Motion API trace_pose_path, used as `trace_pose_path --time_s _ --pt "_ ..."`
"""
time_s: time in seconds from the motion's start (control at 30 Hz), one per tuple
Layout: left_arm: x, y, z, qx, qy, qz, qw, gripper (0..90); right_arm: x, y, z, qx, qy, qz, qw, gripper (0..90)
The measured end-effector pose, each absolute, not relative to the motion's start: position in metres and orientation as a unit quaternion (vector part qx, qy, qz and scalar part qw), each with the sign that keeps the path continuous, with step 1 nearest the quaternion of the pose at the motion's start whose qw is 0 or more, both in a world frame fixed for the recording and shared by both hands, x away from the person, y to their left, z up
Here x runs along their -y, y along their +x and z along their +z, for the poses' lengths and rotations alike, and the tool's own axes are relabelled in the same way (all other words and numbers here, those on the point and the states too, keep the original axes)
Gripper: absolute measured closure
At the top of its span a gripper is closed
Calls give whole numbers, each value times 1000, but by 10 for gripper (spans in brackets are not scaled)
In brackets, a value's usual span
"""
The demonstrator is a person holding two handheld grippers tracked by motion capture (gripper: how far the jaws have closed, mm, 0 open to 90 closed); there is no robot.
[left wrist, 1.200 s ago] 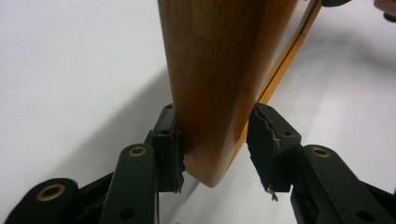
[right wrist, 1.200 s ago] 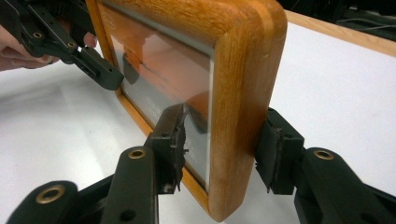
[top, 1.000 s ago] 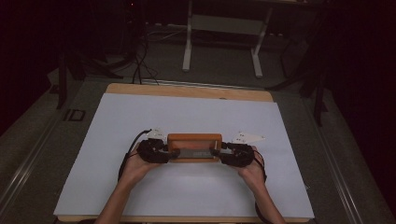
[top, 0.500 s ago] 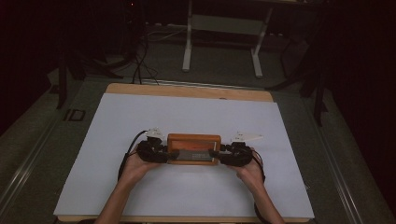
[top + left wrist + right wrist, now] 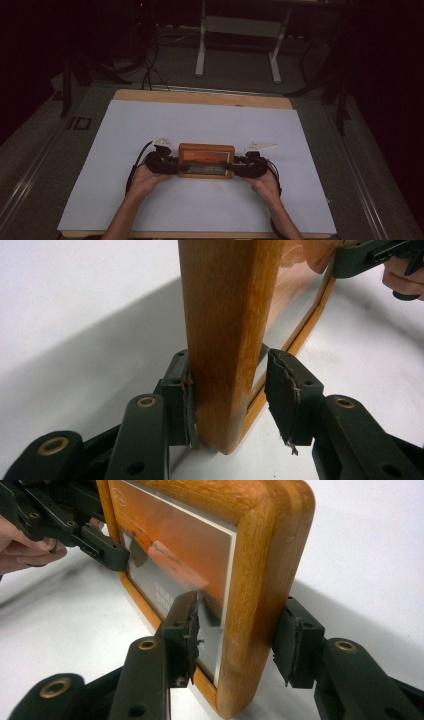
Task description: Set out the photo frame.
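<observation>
- Orange-brown wooden picture frame with a glazed orange print [image 5: 206, 160] stands on its long edge on the white paper-covered tabletop [image 5: 200, 125], near the person's side, roughly centred left to right.
- Key relation: frame's long axis runs left-right across the tabletop, with one gripper at each short end. Left gripper [image 5: 162, 162] is at the left end, right gripper [image 5: 250, 166] at the right end, both pointing inward toward each other. Neither is nearer; the hold is symmetric.
- Left gripper [image 5: 230, 400]: jaws partly open, straddling the frame's end low down. One pad touches the wood; the other seems to stand a little off the glass side, so a firm clamp can't be confirmed.
- Right gripper [image 5: 235, 645]: jaws about frame-thickness apart, one pad on the glass front, the other at the wooden back edge. It looks like a light pinch.
- Judgement: any lift or tilt needs both ends moved together, or the frame will pivot on its bottom edge.
- High view gives the layout: frame between the two hands and parallel to the near tabletop edge. Pad contact is too small to read there.
- Gripper views give pad contact and frame thickness. Right gripper view shows the glazed front and the opposite gripper at the far end; left gripper view shows mostly the bare wooden end.
</observation>
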State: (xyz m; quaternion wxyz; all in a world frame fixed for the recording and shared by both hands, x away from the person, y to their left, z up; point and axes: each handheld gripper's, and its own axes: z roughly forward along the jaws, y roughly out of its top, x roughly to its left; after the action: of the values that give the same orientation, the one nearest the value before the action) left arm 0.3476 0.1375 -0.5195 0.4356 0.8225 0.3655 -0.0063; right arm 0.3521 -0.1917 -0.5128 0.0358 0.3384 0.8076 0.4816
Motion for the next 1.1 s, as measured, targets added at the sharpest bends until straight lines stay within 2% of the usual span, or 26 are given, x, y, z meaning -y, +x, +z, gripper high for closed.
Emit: trace_pose_path --time_s 0.73,1.1 --pt "-137 346 -521 -370 821 -2 434 548 190 351 -515 -812 328 480 55 538" --pt "-147 342 -514 -372 813 4 447 467 193 348 -508 -816 321 474 77 437"
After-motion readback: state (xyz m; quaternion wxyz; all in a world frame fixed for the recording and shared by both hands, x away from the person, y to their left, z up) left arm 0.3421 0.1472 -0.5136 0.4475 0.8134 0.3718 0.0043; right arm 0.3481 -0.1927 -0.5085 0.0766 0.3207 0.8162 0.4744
